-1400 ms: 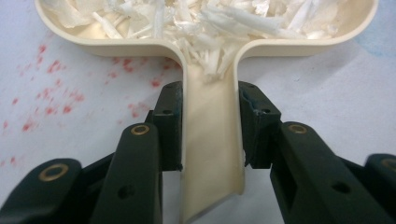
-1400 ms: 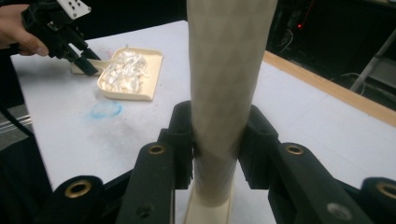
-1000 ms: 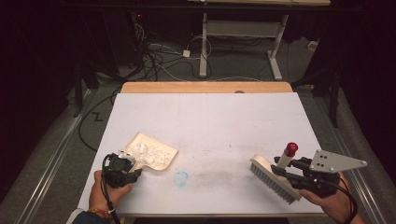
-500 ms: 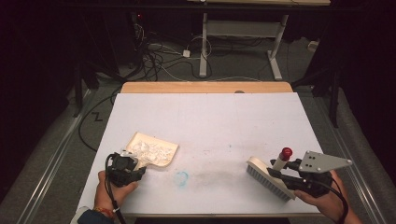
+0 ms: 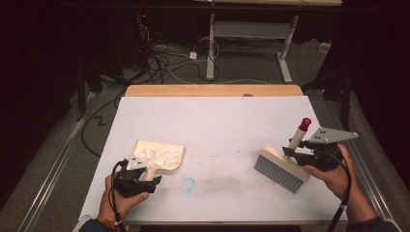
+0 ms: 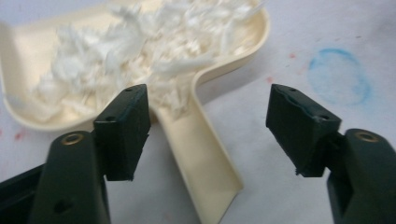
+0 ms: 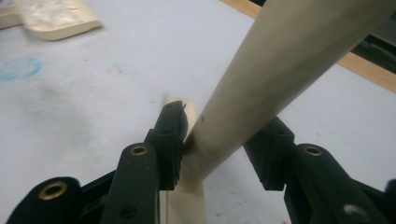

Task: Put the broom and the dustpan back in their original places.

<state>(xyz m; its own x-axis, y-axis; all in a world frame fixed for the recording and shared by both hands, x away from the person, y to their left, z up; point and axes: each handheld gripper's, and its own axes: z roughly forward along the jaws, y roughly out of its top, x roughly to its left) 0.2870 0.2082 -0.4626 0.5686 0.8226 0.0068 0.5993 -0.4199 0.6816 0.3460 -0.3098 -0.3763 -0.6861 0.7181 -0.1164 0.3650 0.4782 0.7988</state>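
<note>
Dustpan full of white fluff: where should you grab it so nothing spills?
Grip the dustpan by its flat handle, coming from the person's side, where the handle points. The left hand-held gripper already has its jaws open either side of it. Squeeze the narrow edges and keep the pan level, so the shreds likely stay in.

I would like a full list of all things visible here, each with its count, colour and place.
dustpan: one, cream, near-left of table, handle between the open jaws
shreds: a heap, white, in the dustpan
brush: one, cream with grey bristles and red handle tip, near-right
ring mark: one, blue, near-middle of table
table: one, white top, wooden far edge
cables: several, on the floor beyond the table
left gripper: one, black, open
right gripper: one, black, shut on the brush handle
hands: two, at near edge
</note>
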